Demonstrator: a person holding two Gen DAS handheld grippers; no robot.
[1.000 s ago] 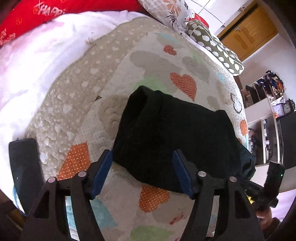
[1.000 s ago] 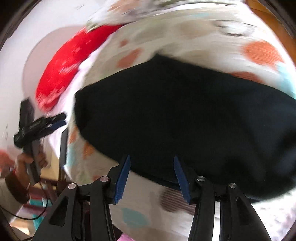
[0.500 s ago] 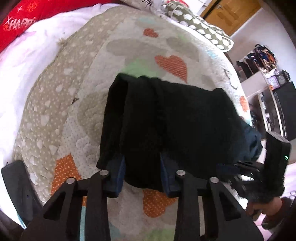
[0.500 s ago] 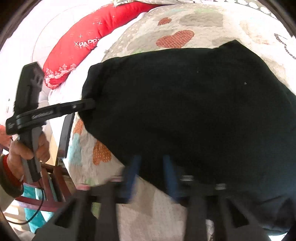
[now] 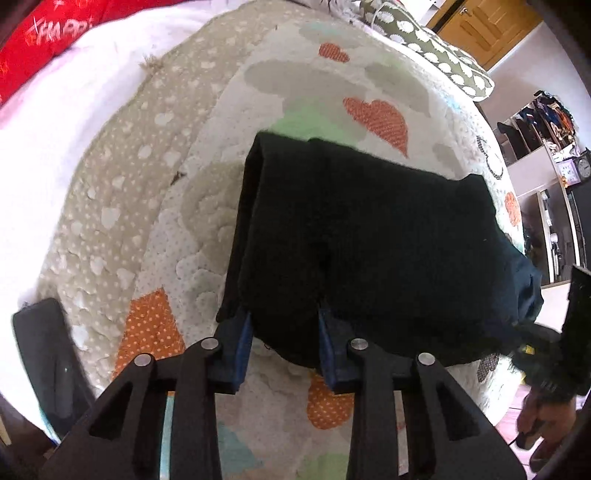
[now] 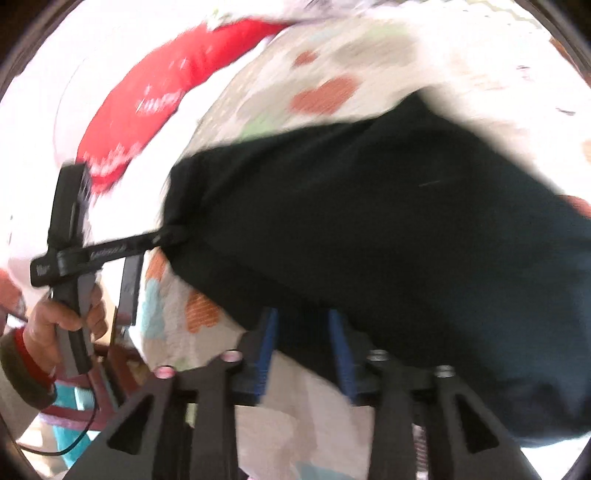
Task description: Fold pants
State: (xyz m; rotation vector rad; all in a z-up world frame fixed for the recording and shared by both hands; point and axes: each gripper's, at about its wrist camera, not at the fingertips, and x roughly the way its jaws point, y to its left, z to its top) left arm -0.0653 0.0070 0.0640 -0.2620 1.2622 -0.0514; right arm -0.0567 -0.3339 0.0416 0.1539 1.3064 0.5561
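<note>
Black pants (image 5: 369,236) lie folded in a thick rectangle on a heart-patterned quilt (image 5: 207,206). My left gripper (image 5: 282,336) is shut on the near left corner of the pants, blue pads pinching the fabric. In the right wrist view the pants (image 6: 388,221) fill the middle and the frame is blurred. My right gripper (image 6: 304,343) is shut on the near edge of the pants. The left gripper (image 6: 110,251) shows there too, held in a hand and gripping the pants' far corner.
A red cushion (image 5: 48,33) and a white sheet (image 5: 48,140) lie at the far left. A spotted pillow (image 5: 436,48) sits at the back. A dark flat object (image 5: 44,354) lies at the bed's left edge. Shelves and a wooden door (image 5: 491,33) stand on the right.
Both grippers moved in from open and closed on the pants' near edge. The pants' near edge has lifted slightly, and the right view has gone blurred with motion.
</note>
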